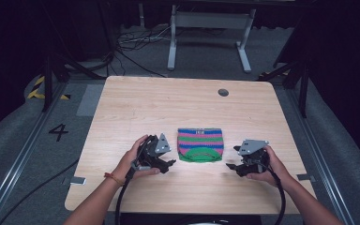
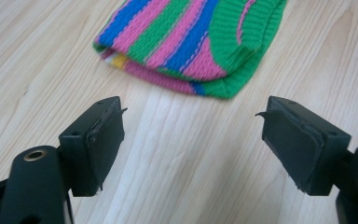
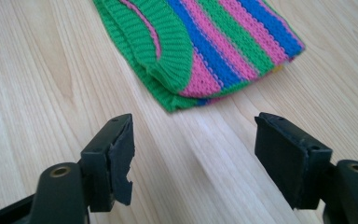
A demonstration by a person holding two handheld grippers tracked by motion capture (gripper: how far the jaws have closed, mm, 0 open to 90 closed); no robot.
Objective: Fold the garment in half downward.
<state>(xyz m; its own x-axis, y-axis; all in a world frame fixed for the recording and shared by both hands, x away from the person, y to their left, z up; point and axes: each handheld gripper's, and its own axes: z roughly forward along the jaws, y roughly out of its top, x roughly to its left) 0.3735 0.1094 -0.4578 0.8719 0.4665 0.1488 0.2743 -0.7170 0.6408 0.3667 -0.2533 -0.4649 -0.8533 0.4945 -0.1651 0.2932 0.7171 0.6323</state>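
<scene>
Two grippers, the left gripper (image 1: 165,157) and right gripper (image 1: 234,158), rest apart on the table (image 1: 136,108), jaws spread and empty. Between them, slightly farther, lies the folded striped knit (image 1: 200,145); folding looks finished, probably, so next only withdrawal.

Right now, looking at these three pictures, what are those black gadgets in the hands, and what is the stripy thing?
A person holds a hand-operated gripper in each hand. The high view looks down on a wooden table; the other two come from cameras riding on each gripper, looking along its black jaws. The left gripper and right gripper both stand open and hold nothing. Between them, flat on the table, lies a folded knitted garment, striped pink, green and blue with a green ribbed edge. It appears beyond the jaws in the left gripper view and the right gripper view, touched by neither.
</scene>
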